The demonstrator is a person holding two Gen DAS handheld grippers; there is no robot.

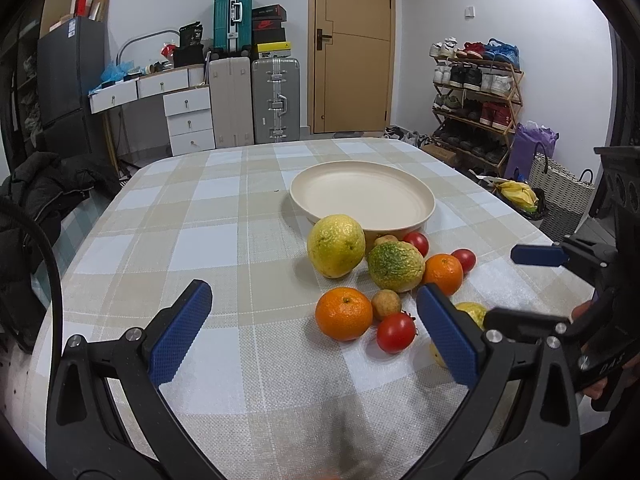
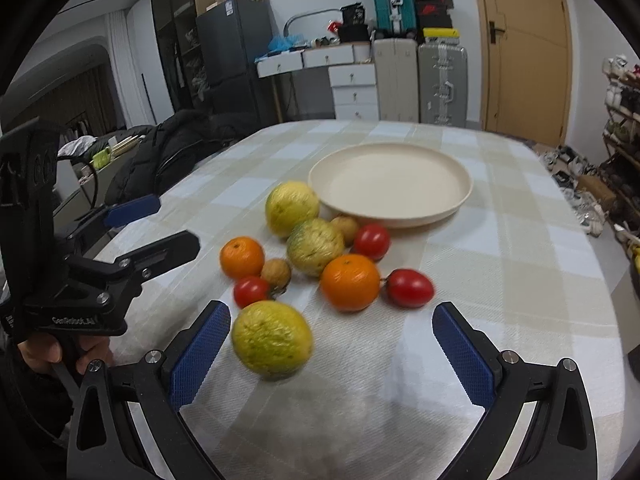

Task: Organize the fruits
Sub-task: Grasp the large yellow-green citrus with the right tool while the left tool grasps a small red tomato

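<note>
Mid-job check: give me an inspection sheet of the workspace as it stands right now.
Surface: checked tablecloth, flat.
Job's things: cream plate holds nothing; yellow-green fruits, two oranges, three tomatoes and small brown fruits lie grouped before it.
Clutter: nothing seen on the table.
Grippers: left gripper open, holding nothing; right gripper open, nearest yellow fruit between its fingers, untouched.
Cables: black cable at the left edge.
Surroundings: suitcases, shoe rack, door.
</note>
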